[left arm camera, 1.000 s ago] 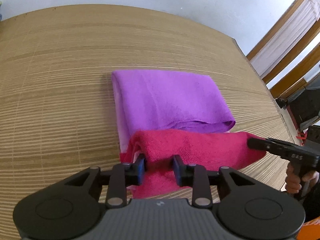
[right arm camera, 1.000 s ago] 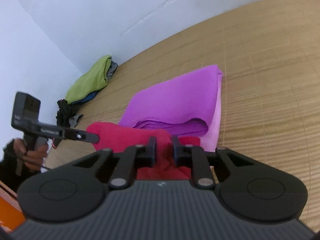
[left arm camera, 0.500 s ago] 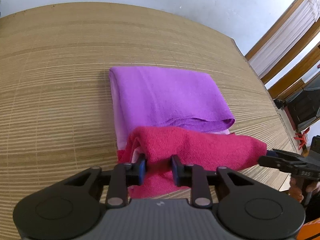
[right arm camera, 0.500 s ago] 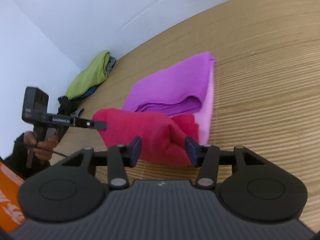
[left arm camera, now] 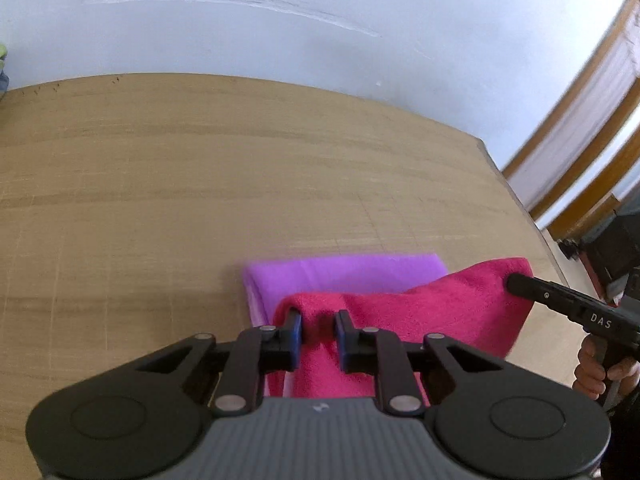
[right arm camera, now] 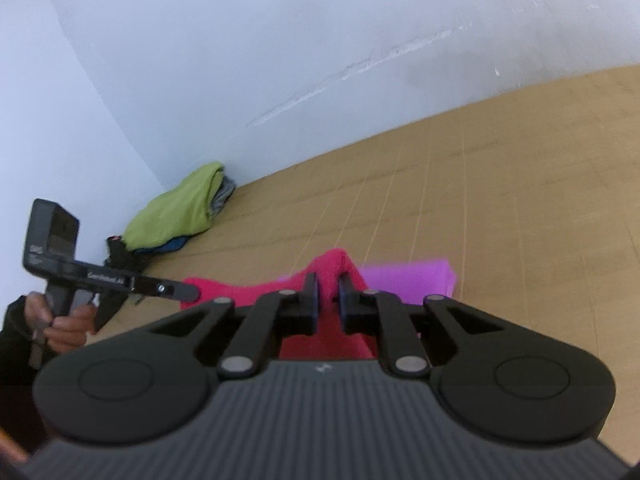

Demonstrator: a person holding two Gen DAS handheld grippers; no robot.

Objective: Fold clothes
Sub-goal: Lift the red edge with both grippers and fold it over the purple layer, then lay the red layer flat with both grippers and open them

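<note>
A magenta-red towel (left arm camera: 452, 308) hangs lifted and stretched between my two grippers, above a folded purple towel (left arm camera: 344, 270) on the bamboo-topped table (left arm camera: 180, 184). My left gripper (left arm camera: 318, 322) is closing, its pads pinching a bunch of the red towel's edge. In the left wrist view my right gripper (left arm camera: 514, 282) bites the towel's far right corner. My right gripper (right arm camera: 328, 292) is closing too, with a ridge of the red towel (right arm camera: 248, 286) squeezed between its pads. The purple towel (right arm camera: 412, 276) shows just behind, and my left gripper (right arm camera: 190, 292) holds the other end.
A pile of green, blue and grey clothes (right arm camera: 180, 208) lies in the table's far corner by the white wall. The table's right edge (left arm camera: 516, 196) borders wooden window frames (left arm camera: 576, 136). A hand (right arm camera: 68, 326) grips the left gripper's handle.
The right gripper stood open half a second ago and has shut on the red towel. Both grippers have risen, lifting and stretching the towel off the purple one.
</note>
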